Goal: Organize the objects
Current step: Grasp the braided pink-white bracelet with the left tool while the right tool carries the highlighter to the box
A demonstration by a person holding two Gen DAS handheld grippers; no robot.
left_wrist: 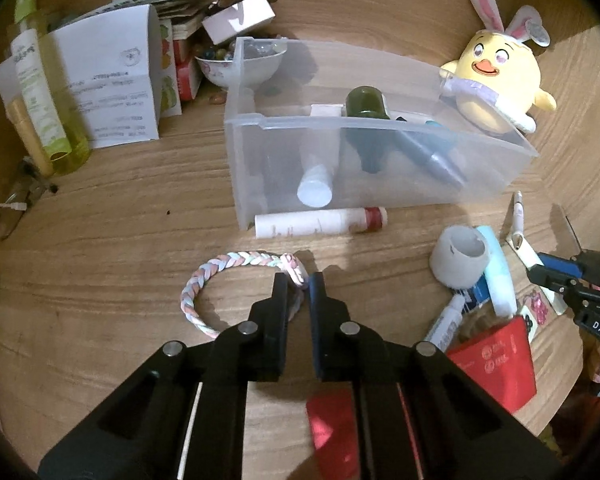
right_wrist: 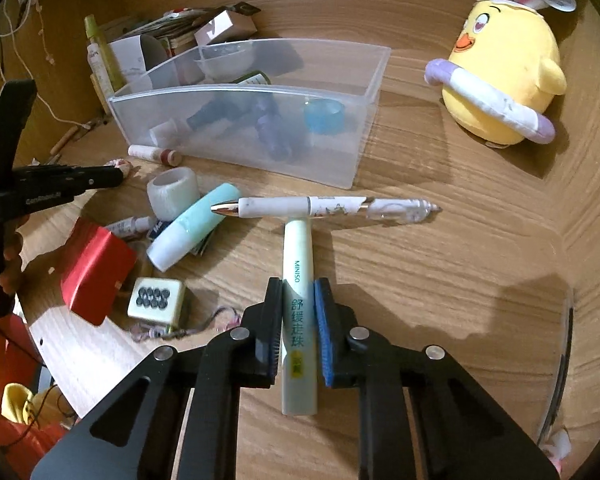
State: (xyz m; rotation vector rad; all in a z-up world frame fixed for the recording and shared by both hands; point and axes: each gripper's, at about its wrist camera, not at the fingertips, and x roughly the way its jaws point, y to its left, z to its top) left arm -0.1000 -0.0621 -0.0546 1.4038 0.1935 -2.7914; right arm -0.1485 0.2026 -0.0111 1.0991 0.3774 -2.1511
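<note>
Left wrist view: left gripper (left_wrist: 298, 280) pinched on the braided bracelet (left_wrist: 204, 300) at its pink knot, near the front edge of the table (left_wrist: 100, 208); thin grip suits the soft cord. Clear bin (left_wrist: 380, 160) at table centre, already holding bottles, likely the destination. White tube (left_wrist: 320, 222) lying just beside the bin's front wall.

Right wrist view: right gripper (right_wrist: 298, 300) clamped across the pale green tube (right_wrist: 298, 292), mid-length for balance. Tube tip touching the pen (right_wrist: 324, 206) lying crosswise beyond it. Bin (right_wrist: 260, 136) further back, open side up, ready for loading.
</note>
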